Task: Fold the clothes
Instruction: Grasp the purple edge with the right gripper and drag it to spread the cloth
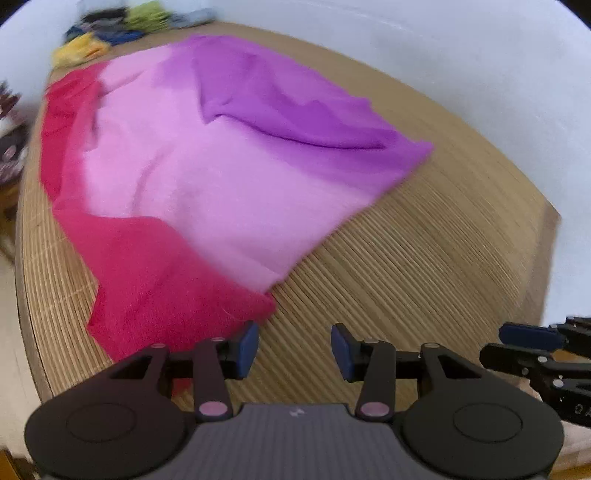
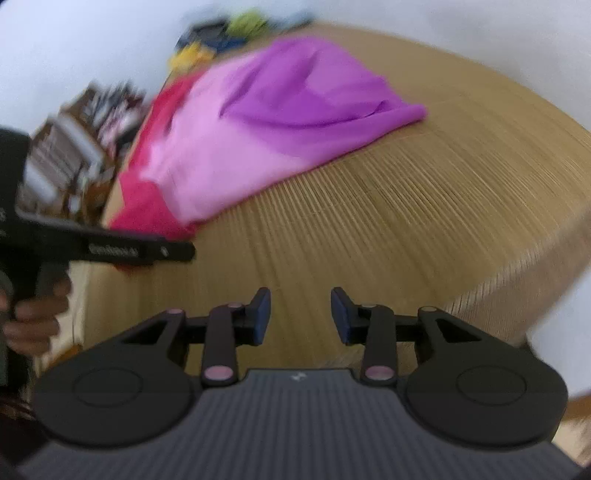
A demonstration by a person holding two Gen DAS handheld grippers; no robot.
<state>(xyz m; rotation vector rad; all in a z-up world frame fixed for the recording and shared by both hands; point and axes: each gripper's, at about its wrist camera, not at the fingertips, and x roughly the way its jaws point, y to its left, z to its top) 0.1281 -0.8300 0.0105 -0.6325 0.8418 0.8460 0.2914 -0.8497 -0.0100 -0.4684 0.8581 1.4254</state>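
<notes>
A rumpled cloth (image 1: pixel 207 177), shading from red through pink to purple, lay spread flat on the woven mat (image 1: pixel 424 258).

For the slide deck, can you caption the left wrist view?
Open left gripper hovers over a woven mat near the red corner of a pink-purple garment.

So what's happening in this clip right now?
A person is holding a pair of tongs in each hand over a woven mat with a pink, purple and red cloth spread on it, still rumpled and not neatly folded. The left tongs sit open near the cloth's red corner, gripping nothing. The right tongs are open too, over bare mat. A pile of other clothes lies at the far end.
</notes>
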